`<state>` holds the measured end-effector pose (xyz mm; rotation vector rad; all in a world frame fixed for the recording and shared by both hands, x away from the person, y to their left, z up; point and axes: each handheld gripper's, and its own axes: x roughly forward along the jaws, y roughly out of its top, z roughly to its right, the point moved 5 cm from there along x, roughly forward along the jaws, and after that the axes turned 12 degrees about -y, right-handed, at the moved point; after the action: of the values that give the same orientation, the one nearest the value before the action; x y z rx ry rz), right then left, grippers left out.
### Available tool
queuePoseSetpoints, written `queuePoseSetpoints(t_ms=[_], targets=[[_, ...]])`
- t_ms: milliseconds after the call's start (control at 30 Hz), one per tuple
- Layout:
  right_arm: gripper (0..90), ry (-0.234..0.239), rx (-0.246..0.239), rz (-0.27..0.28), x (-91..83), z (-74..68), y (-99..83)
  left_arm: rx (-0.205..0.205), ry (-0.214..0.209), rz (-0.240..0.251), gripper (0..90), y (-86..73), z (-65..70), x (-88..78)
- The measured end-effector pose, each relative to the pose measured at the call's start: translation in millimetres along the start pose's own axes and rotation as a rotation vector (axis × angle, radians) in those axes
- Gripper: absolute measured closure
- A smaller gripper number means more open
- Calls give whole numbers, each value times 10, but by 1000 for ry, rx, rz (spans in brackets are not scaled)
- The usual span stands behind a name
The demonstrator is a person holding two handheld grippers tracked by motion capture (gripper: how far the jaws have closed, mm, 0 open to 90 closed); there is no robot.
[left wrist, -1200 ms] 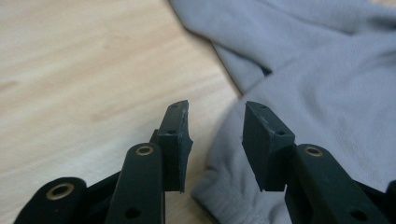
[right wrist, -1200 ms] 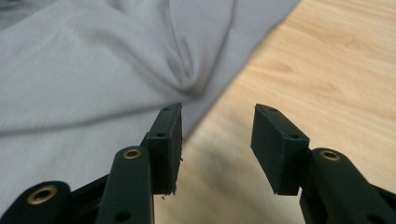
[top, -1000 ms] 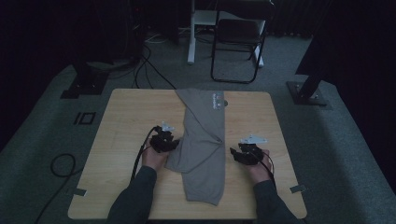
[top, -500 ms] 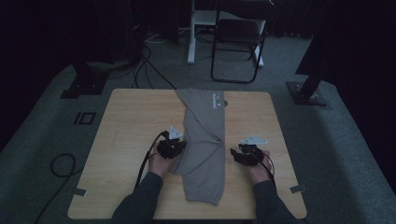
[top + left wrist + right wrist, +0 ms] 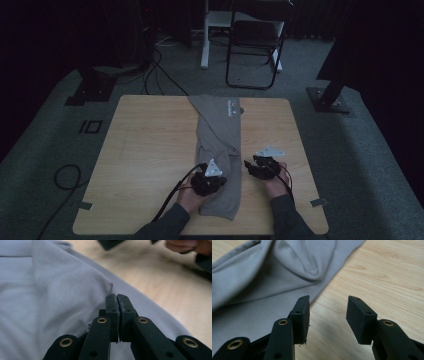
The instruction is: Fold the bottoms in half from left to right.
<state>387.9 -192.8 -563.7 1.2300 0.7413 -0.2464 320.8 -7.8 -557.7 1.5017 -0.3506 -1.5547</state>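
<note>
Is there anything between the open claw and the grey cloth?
No. The right gripper stands open at the edge of the grey cloth, with only bare table between its jaws.

One grey garment (image 5: 218, 145), one wooden table (image 5: 145, 150), two grippers, one folding chair (image 5: 255, 45)

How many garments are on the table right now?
1: a grey garment lies lengthwise down the table middle, between the two grippers; the left gripper pinches its edge.
</note>
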Motion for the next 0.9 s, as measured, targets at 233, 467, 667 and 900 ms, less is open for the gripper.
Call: queuePoseSetpoints(t_ms=[233,467,667,900], targets=[[537,6,-10,20,-69,-58,31,21,-90,0,808,-38,193,17],[537,38,-14,30,-213,-182,23,22,5,75,673,-25,37,-340],[531,160,-66,28,-419,-576,-97,-38,116,55,647,-316,-187,-565],[531,222,-147,-24,-408,-876,-254,-76,129,-24,567,-579,-288,-456]])
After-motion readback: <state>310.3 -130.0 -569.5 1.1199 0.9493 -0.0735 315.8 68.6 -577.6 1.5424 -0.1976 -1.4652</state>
